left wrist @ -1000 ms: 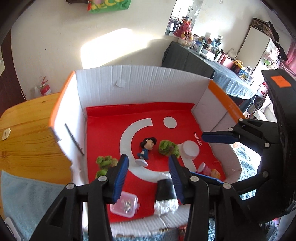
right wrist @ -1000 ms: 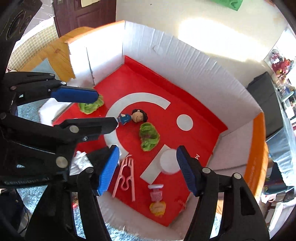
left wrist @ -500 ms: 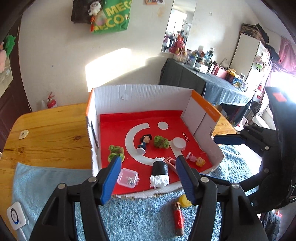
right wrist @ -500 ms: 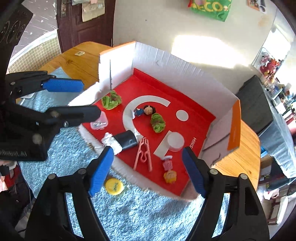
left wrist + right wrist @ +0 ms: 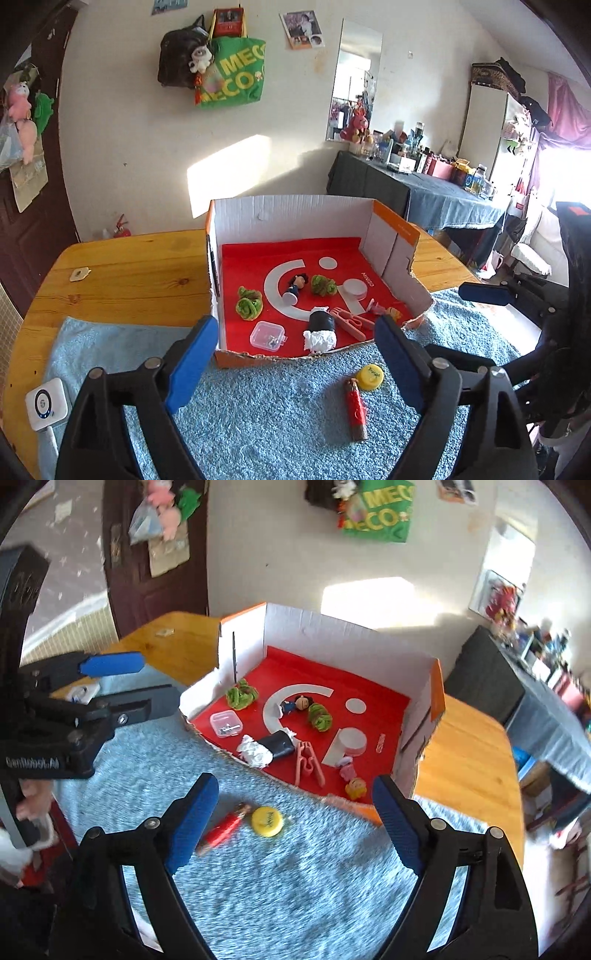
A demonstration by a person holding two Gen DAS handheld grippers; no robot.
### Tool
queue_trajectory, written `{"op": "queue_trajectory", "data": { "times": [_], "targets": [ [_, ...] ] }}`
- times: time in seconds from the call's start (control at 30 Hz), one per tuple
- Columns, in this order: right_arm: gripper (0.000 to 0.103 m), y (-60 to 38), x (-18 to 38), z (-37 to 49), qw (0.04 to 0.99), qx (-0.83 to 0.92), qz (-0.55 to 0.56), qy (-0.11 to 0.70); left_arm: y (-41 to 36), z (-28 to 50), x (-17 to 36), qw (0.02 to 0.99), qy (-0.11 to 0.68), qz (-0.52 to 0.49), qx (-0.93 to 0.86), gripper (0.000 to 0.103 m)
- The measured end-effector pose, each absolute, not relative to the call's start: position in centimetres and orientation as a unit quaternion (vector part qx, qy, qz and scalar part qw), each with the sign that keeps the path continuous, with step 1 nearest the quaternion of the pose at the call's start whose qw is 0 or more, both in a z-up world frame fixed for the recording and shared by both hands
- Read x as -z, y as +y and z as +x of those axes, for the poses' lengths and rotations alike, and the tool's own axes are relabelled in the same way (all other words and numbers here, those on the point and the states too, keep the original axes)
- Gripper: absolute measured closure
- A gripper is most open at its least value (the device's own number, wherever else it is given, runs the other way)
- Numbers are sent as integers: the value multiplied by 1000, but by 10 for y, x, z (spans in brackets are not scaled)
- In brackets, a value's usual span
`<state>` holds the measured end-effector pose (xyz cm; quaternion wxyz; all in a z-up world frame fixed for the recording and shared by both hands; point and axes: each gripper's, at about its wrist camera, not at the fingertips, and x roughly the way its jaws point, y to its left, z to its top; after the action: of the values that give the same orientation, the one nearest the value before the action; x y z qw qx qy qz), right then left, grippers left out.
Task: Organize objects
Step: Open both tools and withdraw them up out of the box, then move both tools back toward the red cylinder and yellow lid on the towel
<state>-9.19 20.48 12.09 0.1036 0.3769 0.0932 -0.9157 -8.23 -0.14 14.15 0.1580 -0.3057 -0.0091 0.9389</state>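
An open cardboard box (image 5: 295, 208) (image 5: 332, 629) with a red floor holds two green scrunchies (image 5: 249, 305), a small doll (image 5: 295, 286), a black roll with white paper (image 5: 320, 330), a pink clip (image 5: 306, 762) and a clear case (image 5: 267, 334). On the blue towel in front lie a red lighter (image 5: 355, 410) (image 5: 221, 829) and a yellow cap (image 5: 371, 376) (image 5: 267, 821). My left gripper (image 5: 295, 354) (image 5: 129, 683) and my right gripper (image 5: 295, 812) hover over the towel short of the box. Both sets of jaws are opening with nothing between them.
The blue towel (image 5: 277, 424) covers the near part of a wooden table (image 5: 129, 273). A white device with a blue ring (image 5: 46, 402) lies at the towel's left edge. A cluttered dark table (image 5: 424, 192) stands behind on the right. A hand (image 5: 29, 801) grips the left tool.
Both grippers have pulled back and up out of the box, and their jaws have widened. The towel, the lighter and the yellow cap have come into view.
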Motion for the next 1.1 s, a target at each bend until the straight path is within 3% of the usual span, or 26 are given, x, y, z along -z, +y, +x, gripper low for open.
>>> {"op": "queue_trajectory", "data": {
  "times": [0.33,0.67,1.1],
  "targets": [
    [5,202,-116,-47,20,953,296,65,-11,-46,-122,129,-13,-289,-949,5],
    [5,216,-89,-33,13,953,301,-33,-9,-31,-85,109,-12,-310,-945,4],
    [5,214,-46,-21,-41,947,317,-9,-4,-27,-48,103,-15,-341,-934,4]
  ]
}}
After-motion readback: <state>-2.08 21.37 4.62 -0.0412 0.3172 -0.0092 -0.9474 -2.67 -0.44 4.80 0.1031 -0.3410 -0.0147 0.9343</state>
